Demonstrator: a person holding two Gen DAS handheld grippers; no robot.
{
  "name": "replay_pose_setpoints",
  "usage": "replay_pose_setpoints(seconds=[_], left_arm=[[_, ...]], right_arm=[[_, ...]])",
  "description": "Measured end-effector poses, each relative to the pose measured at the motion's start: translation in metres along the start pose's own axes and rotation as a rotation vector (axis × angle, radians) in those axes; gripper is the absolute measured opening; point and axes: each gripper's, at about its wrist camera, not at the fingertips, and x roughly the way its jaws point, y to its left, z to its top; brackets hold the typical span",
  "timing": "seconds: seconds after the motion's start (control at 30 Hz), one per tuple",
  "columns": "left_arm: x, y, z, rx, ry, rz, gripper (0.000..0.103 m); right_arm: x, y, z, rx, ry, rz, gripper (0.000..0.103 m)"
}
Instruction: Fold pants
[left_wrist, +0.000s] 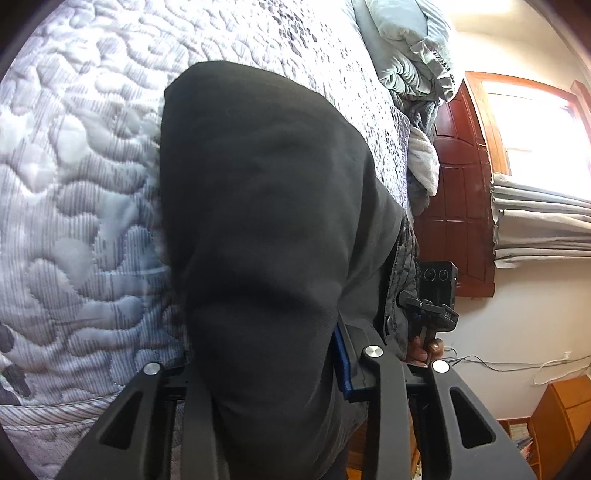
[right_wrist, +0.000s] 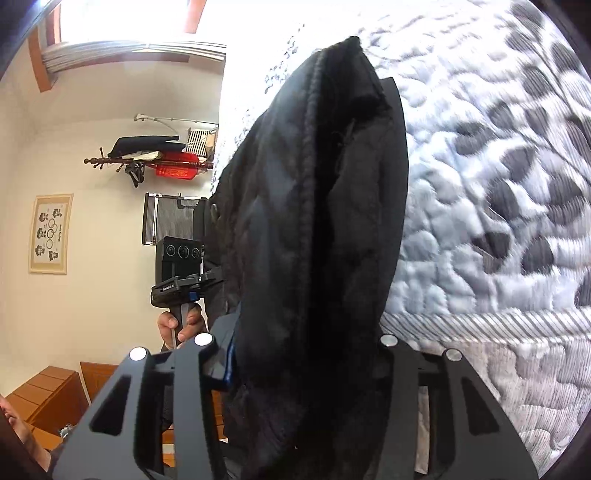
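Quilted bedspread (left_wrist: 74, 177) in grey-and-white leaf print across the whole upper left of the left wrist view, and again across the right half of the right wrist view (right_wrist: 498, 192), striped piping along its edge near 4 o'clock there. Black pants (left_wrist: 266, 229) draped over the bedspread, filling the middle of the left wrist view from 12 down to 6 o'clock; thick bunched folds of the same pants (right_wrist: 314, 221) standing tall through the centre of the right wrist view. Red-brown wooden door (left_wrist: 461, 192) at 3 o'clock in the left wrist view, bright window (left_wrist: 535, 129) and pleated curtain (left_wrist: 539, 225) beside it. Crumpled pale bedding (left_wrist: 410, 48) at 1 o'clock. Left gripper (left_wrist: 280, 373) at 6 o'clock, fingers drawn in against a fold of the pants, clamped on the cloth. Right gripper (right_wrist: 303, 350) at 6 o'clock in its own view, likewise closed on the bunched pants; pad contact itself hidden under the fabric, so probably a firm pinch rather than a loose one. Coat rack (right_wrist: 147, 158) with dark and red items at 10 o'clock. Framed picture (right_wrist: 51, 234) at 9 o'clock.
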Motion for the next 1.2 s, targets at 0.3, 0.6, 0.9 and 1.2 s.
replay_pose_setpoints(seconds=[0.3, 0.6, 0.9, 1.2], left_arm=[[-0.057, -0.001, 0.049, 0.017, -0.084, 0.034, 0.034], [-0.106, 0.036, 0.14, -0.032, -0.121, 0.085, 0.034], [-0.112, 0.088, 0.173, -0.086, -0.118, 0.049, 0.037], [-0.137, 0.087, 0.151, -0.07, -0.249, 0.072, 0.071]], right_arm=[[0.035, 0.058, 0.079, -0.097, 0.034, -0.019, 0.045], [0.11, 0.089, 0.179, -0.121, 0.069, -0.047, 0.045], [0.163, 0.066, 0.225, -0.071, 0.114, -0.086, 0.053], [0.136, 0.061, 0.209, -0.068, 0.033, -0.146, 0.076]])
